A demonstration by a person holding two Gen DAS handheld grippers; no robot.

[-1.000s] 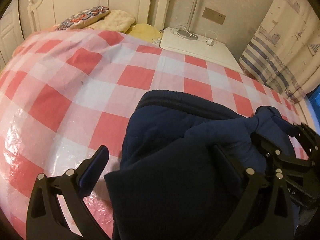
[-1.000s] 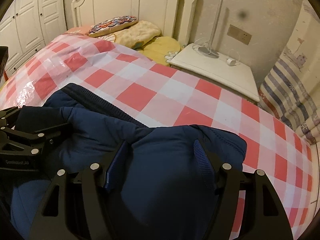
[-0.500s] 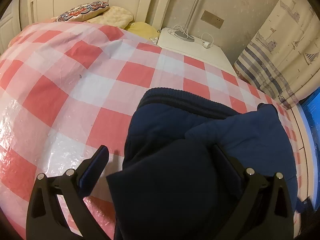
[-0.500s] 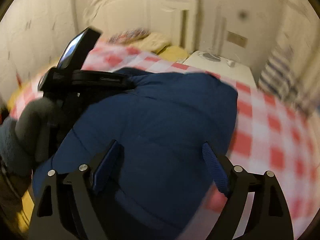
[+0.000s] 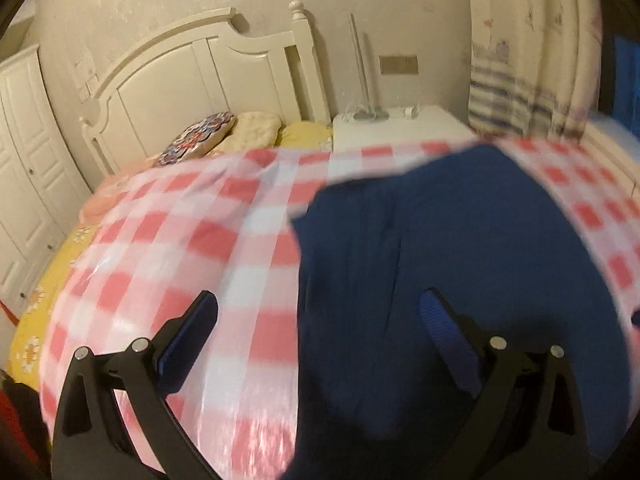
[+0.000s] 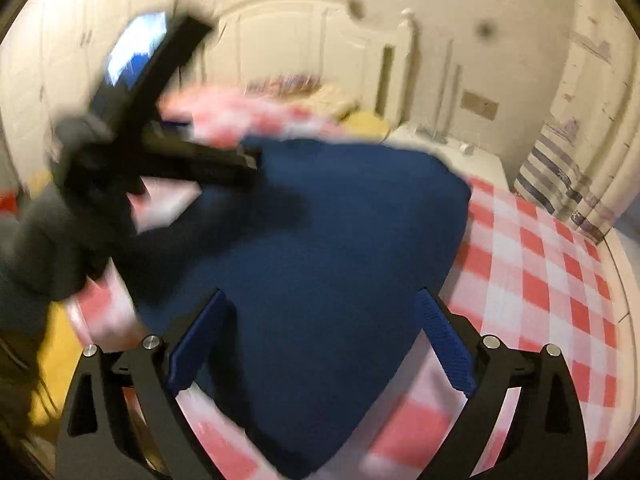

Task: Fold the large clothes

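Both wrist views have been drawn back from the bed since half a second ago, so more of the room is now seen, with motion blur. At the bottom of the left wrist view, the left gripper (image 5: 318, 316) is spread wide with nothing held; the right gripper (image 6: 320, 316) is likewise spread wide and empty. Beyond the fingers, the folded navy garment (image 5: 460, 264) is laid on the red-and-white checked cover (image 5: 192, 248), filling the lower right of the left view and the centre of the right view. In the upper left of the right view, the left gripper is seen blurred, gripped by a gloved hand (image 6: 48, 236). Farther back, pillows (image 5: 224, 136), a white headboard (image 5: 200, 76), a nightstand (image 5: 400, 128) and a striped curtain (image 5: 520, 80) are seen.
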